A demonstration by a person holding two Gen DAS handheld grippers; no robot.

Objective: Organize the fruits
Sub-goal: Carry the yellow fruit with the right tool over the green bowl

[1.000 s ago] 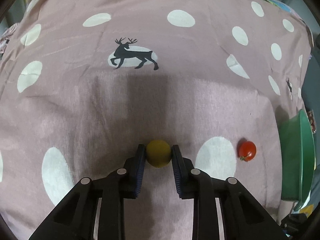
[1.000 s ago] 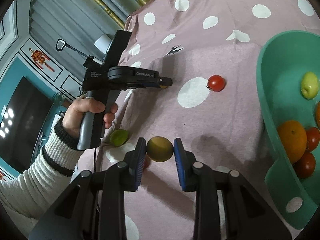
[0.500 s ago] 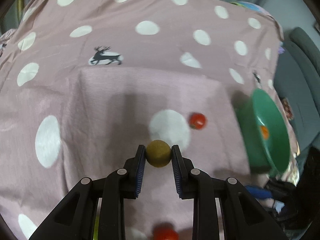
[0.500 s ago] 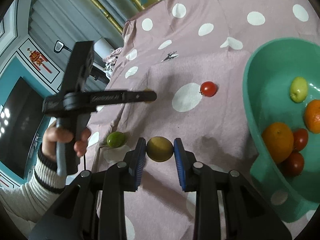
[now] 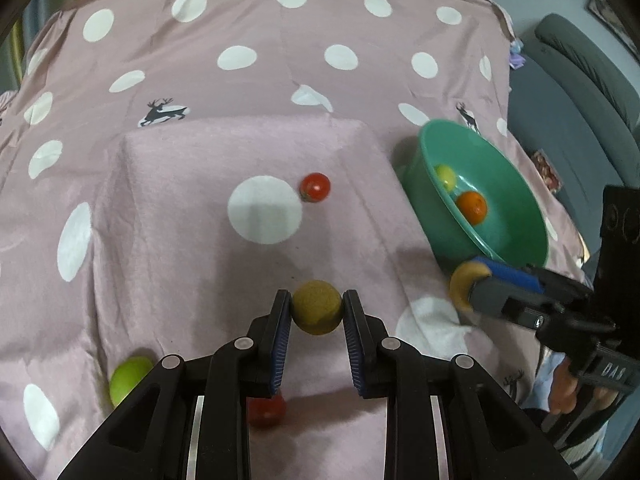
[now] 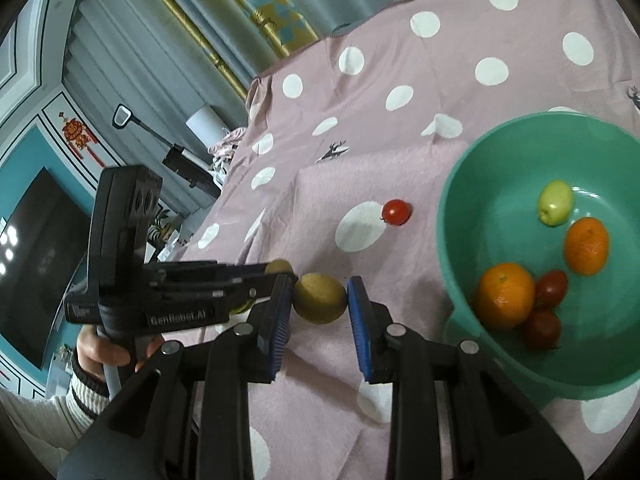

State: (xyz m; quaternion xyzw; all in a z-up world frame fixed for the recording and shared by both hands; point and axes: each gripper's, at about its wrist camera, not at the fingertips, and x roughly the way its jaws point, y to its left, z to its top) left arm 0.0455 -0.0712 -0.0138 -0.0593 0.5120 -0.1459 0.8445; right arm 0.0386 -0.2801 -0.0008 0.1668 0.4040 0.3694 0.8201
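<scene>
My left gripper (image 5: 317, 309) is shut on an olive-brown round fruit (image 5: 317, 306), held above the pink dotted cloth. My right gripper (image 6: 320, 298) is shut on a yellow-green fruit (image 6: 321, 297), left of the green bowl (image 6: 460, 200). The right gripper also shows in the left wrist view (image 5: 470, 285), near the bowl's (image 5: 516, 184) near rim. The bowl holds two oranges (image 6: 505, 294), a small green fruit (image 6: 555, 202) and dark red tomatoes (image 6: 551, 289). A red tomato (image 5: 315, 187) lies on the cloth left of the bowl.
A green lime (image 5: 129, 378) and another red tomato (image 5: 266, 409) lie on the cloth under the left gripper. The cloth drapes over a raised block. A grey chair (image 5: 580, 92) stands to the right. A TV screen (image 6: 36, 256) is at the left.
The left gripper has lifted and drawn back with its fruit, so the bowl and more cloth show. The right gripper has moved toward the bowl with its fruit. Both stay shut.
</scene>
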